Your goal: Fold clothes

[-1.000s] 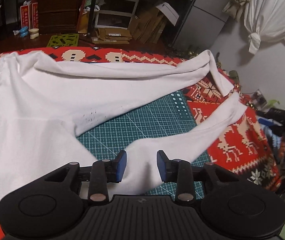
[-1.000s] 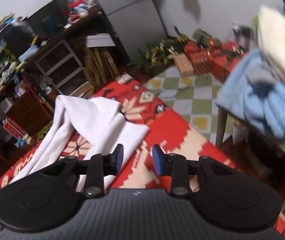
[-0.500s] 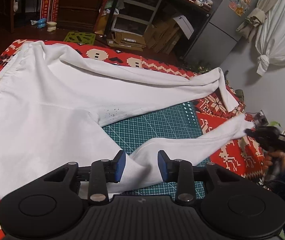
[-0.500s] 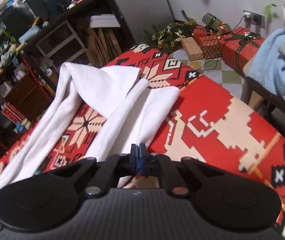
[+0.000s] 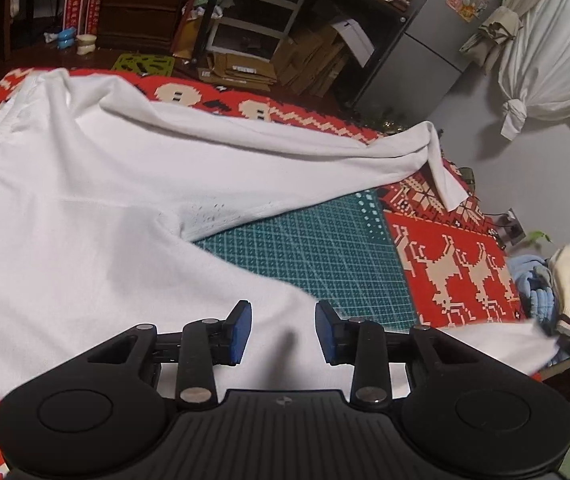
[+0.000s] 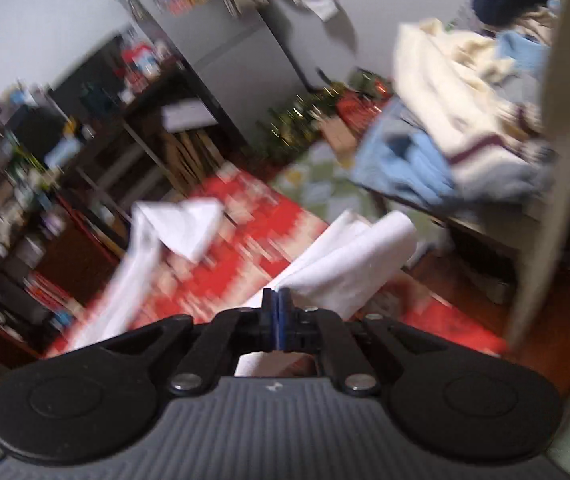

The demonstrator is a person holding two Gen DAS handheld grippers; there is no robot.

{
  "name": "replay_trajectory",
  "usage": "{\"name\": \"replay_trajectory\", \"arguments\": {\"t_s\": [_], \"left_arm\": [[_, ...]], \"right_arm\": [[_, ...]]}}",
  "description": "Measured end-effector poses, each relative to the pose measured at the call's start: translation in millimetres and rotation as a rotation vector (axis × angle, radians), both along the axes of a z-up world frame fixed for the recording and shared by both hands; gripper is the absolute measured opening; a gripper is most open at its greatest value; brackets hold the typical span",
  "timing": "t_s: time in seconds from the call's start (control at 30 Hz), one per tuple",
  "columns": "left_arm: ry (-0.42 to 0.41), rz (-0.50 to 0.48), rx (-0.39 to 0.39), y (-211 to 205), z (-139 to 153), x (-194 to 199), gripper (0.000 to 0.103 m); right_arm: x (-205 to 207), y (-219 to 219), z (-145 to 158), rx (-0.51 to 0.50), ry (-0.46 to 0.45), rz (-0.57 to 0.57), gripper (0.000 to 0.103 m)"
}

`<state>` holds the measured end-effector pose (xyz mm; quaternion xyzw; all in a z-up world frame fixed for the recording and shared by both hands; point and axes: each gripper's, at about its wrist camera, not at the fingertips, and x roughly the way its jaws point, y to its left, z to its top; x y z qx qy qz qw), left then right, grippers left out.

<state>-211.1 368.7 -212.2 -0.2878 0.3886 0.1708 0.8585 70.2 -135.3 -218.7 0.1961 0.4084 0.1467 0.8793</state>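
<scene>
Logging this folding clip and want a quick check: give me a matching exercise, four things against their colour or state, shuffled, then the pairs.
Things:
1. white trousers
2. cutting mat
3. left claw
4. right claw

States:
A. green with a grid
B. shut on a trouser leg end
C. open above white cloth
D. spread over the red patterned blanket

Pairs: 1-D, 2-A, 3-C, 4-B
</scene>
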Motion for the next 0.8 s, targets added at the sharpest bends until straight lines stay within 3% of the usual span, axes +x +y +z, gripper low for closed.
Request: {"name": "replay_trajectory", "arguments": {"t_s": [0.2,0.27,0.43,0.5,0.63,0.7,0.8], "left_arm": [[0.011,0.021,0.015,3,-2,-17,0.035],[0.010,0.045,-0.002,9,-2,-28,0.035],[0.025,0.113,-0.039,21,-8,-53,0.035],[0.025,0.126,-0.045,24,-9,-57,0.035],[0.023,0.114,-0.040,25,-9,-55,0.035],[0.014,0.076,-0.026,20,-6,-44,0.035],[0.007,-0.007,0.001,8,-1,-19,0.035]], "right_arm": [[-16,-16,-41,-0.115,0.085,-0.020,0.001],[-20,-19,-49,-0.105,0.107,-0.030,0.002],[-24,-25,-44,-0.116,0.090,-0.055,0.003],[-23,-29,-39,-0.138,0.086,-0.072,0.008],[-14,-26,-26,-0.172,0.002,-0.012,0.013],[-9,-23,-19,-0.188,-0.043,0.022,0.022],[3,5,-16,-0.183,-0.071,0.169,0.023]]}}
